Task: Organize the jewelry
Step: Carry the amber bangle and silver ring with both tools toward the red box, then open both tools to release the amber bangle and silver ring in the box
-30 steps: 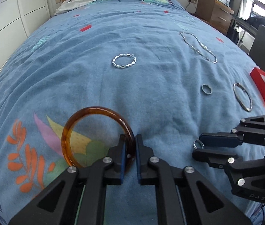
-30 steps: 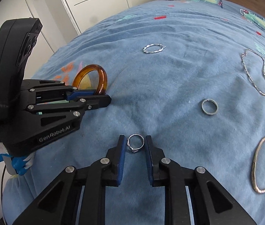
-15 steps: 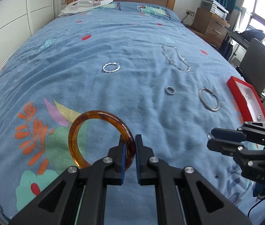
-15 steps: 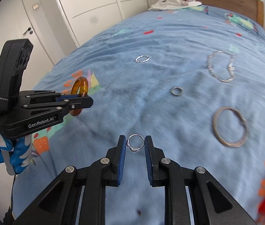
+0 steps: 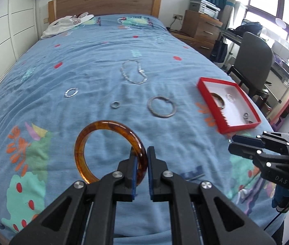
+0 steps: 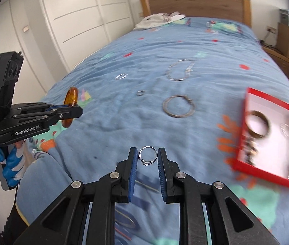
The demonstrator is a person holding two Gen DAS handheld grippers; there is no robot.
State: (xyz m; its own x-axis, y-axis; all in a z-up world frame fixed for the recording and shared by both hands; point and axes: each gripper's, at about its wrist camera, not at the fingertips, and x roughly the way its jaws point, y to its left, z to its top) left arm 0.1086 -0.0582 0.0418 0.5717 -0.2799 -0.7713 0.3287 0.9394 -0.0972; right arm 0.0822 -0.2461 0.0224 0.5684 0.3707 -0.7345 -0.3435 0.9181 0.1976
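Note:
My left gripper (image 5: 140,159) is shut on an amber bangle (image 5: 95,136) and holds it above the blue bedspread; the bangle also shows in the right wrist view (image 6: 71,99). My right gripper (image 6: 147,159) is shut on a small silver ring (image 6: 148,155), held in the air. A red tray (image 5: 205,94) with a white inside lies at the right and holds a bangle and small pieces; it also shows in the right wrist view (image 6: 244,112). On the bed lie a silver chain (image 5: 133,71), a twisted silver bracelet (image 5: 71,92), a small ring (image 5: 115,104) and a large thin hoop (image 5: 161,109).
A wooden headboard (image 5: 103,3) and white clothing (image 5: 66,23) are at the far end of the bed. A desk chair (image 5: 252,61) and wooden drawers (image 5: 201,24) stand to the right. White wardrobe doors (image 6: 79,20) are on the left.
Both grippers have risen and pulled back from the bedspread with the bangle and the ring held. The red tray has come fully into view on the right.

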